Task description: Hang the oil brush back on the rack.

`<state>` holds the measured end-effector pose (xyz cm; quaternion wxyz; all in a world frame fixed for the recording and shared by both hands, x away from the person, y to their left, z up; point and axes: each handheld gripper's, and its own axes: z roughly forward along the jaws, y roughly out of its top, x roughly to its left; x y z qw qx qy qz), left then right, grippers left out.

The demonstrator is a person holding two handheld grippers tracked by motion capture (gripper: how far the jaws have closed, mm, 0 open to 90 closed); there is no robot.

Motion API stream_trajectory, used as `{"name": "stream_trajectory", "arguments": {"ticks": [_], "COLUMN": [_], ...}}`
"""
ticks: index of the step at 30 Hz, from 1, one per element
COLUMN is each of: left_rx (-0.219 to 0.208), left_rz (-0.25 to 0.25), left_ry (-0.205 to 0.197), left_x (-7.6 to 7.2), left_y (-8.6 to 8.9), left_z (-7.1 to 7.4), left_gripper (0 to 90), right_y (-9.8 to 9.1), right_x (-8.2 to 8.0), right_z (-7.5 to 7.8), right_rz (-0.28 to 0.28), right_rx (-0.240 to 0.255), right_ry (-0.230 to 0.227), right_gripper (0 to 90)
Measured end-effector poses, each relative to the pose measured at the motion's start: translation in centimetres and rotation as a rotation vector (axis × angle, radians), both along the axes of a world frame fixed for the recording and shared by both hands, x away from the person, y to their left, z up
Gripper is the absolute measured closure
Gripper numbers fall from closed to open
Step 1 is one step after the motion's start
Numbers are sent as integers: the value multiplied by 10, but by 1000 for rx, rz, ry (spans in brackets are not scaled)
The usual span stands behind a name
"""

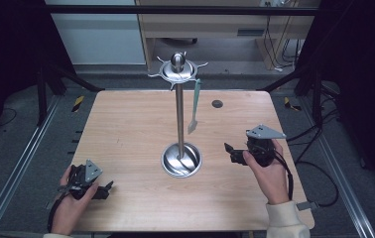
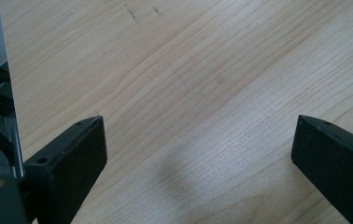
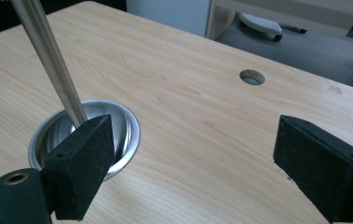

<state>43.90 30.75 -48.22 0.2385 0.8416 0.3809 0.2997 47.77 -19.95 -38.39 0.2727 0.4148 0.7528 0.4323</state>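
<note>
A steel utensil stand (image 1: 179, 114) rises from a round dish base (image 1: 181, 159) at the table's middle, with hooks around its top disc (image 1: 178, 71). A pale green spatula (image 1: 194, 106) hangs from one hook on the right side. My left gripper (image 1: 107, 189) rests near the front left corner, open over bare wood (image 2: 198, 126). My right gripper (image 1: 228, 151) hovers to the right of the base, open and empty (image 3: 193, 140). In the right gripper view the pole (image 3: 48, 56) and base (image 3: 128, 135) lie just past the left jaw.
A round cable hole (image 1: 217, 103) (image 3: 252, 77) sits in the wooden table (image 1: 126, 129) at the back right. Cables trail off the right edge. Metal frame rails (image 1: 22, 163) run along both sides, and a wooden cabinet (image 1: 215, 25) stands behind the table.
</note>
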Motion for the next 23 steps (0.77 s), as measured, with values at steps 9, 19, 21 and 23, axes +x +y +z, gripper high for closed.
{"name": "stream_trajectory", "arguments": {"ticks": [9,19,21,23], "left_rx": [2,3,4,5], "left_rz": [-3,-5,-6,-8], "left_ry": [2,3,3,4], "left_x": [0,0,0,1], "left_y": [-1,-1,-2,-2], "left_z": [-1,-1,-1,-1], "left_gripper": [31,31,31,31], "right_y": [1,6,8,9], "right_x": [5,13,16,17], "right_z": [-21,-56,-70,-73], "right_rz": [3,6,9,11], "right_rx": [-16,-66,-77,-87], "right_ry": [31,108,135,145], "right_gripper": [141,146,149,150]}}
